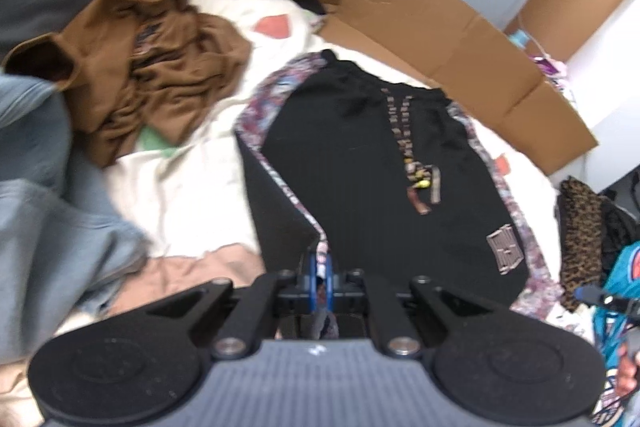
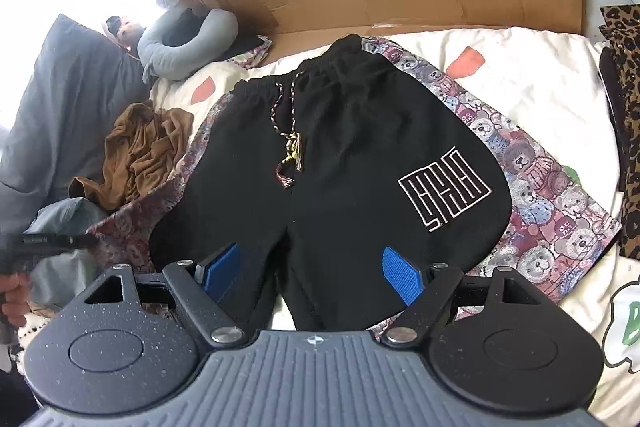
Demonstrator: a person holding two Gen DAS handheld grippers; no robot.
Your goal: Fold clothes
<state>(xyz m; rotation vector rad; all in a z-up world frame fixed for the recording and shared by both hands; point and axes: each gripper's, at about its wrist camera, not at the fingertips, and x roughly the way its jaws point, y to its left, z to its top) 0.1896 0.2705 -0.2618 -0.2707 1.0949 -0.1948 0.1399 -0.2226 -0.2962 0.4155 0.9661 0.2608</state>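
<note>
black drawstring shorts w/ bear-print side panels (image 2: 340, 155) lie flat on cream bed sheet (image 2: 520, 67), left hand-held gripper (image 1: 322, 267) clamped on their 9 o'clock hem corner, prob. to fold it over; right hand-held gripper (image 2: 314, 267) spread apart above 6 o'clock hem.

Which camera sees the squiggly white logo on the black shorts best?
The right wrist view: the logo on the black shorts looks big, sharp and unblocked. In the left wrist view the logo is small, blurry and skewed.
</note>
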